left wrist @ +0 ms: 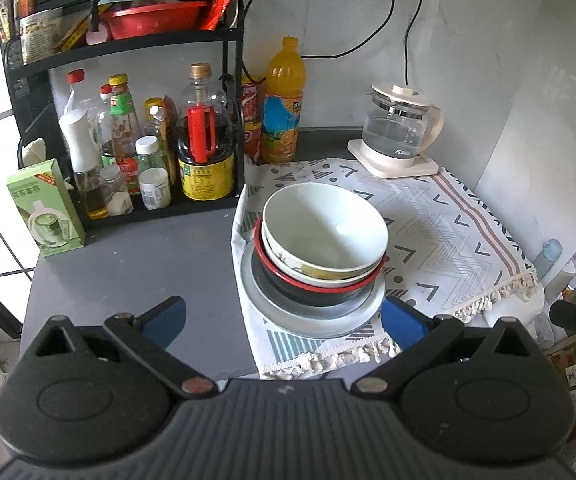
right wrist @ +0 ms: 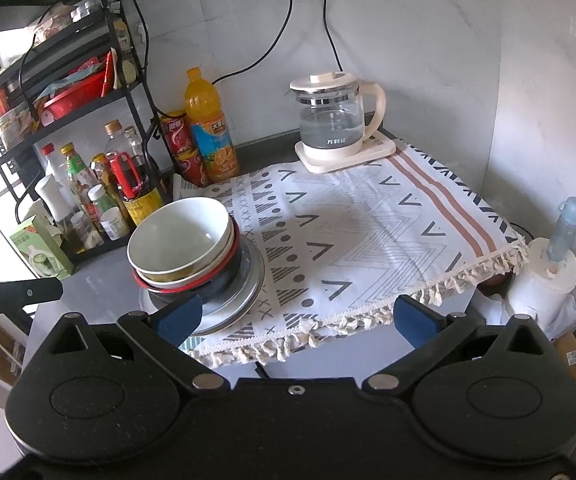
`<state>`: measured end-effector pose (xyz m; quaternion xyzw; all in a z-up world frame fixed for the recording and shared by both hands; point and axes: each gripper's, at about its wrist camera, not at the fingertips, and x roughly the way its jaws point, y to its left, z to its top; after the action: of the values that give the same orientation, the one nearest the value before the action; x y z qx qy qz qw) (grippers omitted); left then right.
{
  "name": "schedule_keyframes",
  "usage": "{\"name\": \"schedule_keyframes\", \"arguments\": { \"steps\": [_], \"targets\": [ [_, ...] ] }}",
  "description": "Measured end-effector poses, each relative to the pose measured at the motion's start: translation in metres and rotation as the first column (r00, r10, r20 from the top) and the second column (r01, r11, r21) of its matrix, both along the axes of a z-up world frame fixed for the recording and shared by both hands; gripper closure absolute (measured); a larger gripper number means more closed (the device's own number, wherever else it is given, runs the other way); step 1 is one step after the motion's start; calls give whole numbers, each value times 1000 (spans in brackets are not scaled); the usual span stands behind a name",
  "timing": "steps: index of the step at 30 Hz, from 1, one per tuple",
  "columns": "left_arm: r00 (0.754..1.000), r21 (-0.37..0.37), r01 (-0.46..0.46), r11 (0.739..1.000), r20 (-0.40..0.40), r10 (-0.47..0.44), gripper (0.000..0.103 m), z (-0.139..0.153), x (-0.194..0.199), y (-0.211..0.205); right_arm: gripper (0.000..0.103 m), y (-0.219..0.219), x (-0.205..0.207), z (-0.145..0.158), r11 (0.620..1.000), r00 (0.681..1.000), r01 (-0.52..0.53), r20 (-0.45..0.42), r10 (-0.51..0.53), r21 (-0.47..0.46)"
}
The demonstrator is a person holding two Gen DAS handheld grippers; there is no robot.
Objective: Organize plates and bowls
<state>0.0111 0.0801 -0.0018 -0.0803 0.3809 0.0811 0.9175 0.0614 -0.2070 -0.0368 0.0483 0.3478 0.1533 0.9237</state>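
A stack of dishes sits straight ahead of the left gripper [left wrist: 284, 320], just beyond its blue fingertips. On top is a white bowl [left wrist: 324, 232], tilted so its mouth leans toward the gripper's right. It nests in a second, patterned bowl [left wrist: 308, 270], which rests in a black bowl with a red rim [left wrist: 320, 292]. All three stand on a pale plate [left wrist: 312, 320] at the bottom. The plate lies on the near left corner of a patterned cloth [left wrist: 448, 232] with a fringed edge, spread over the grey counter [left wrist: 148, 264].

The left gripper's jaws are spread wide and hold nothing; the plate's near edge lies between the two fingertips in view, though whether they touch it cannot be told. The right gripper [right wrist: 298, 316] is likewise spread wide and empty, with the stack ahead and to its left, close to its left fingertip [right wrist: 180, 316].

Farther ahead of the left gripper, on the cloth's far right corner, a glass kettle [left wrist: 398, 128] stands on its cream base. Ahead and left, a black rack [left wrist: 128, 120] holds sauce bottles, with an orange drink bottle [left wrist: 284, 100] just beside it and a green carton [left wrist: 44, 208] at the rack's left end.
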Motion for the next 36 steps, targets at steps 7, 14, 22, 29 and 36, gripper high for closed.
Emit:
{"name": "schedule_keyframes", "arguments": {
  "steps": [7, 14, 22, 29, 36],
  "targets": [
    [1000, -2, -5, 1000, -5, 5, 0, 1, -7, 3, 0, 3, -5, 0, 1000, 1000, -16, 2, 16, -1],
    [1000, -6, -9, 1000, -12, 8, 0, -1, -10, 4, 0, 2, -8, -4, 1000, 1000, -15, -8, 15, 3],
    [1000, -10, -11, 1000, -18, 10, 0, -4, -12, 1, 0, 0, -11, -4, 1000, 1000, -14, -12, 14, 8],
    [1000, -15, -4, 1000, -22, 4, 0, -5, -13, -1, 0, 0, -16, -1, 1000, 1000, -16, 1, 16, 4],
    [1000, -17, 4, 1000, -23, -4, 0, -6, -15, -4, 0, -1, -18, 1, 1000, 1000, -15, 1, 15, 2]
  ]
}}
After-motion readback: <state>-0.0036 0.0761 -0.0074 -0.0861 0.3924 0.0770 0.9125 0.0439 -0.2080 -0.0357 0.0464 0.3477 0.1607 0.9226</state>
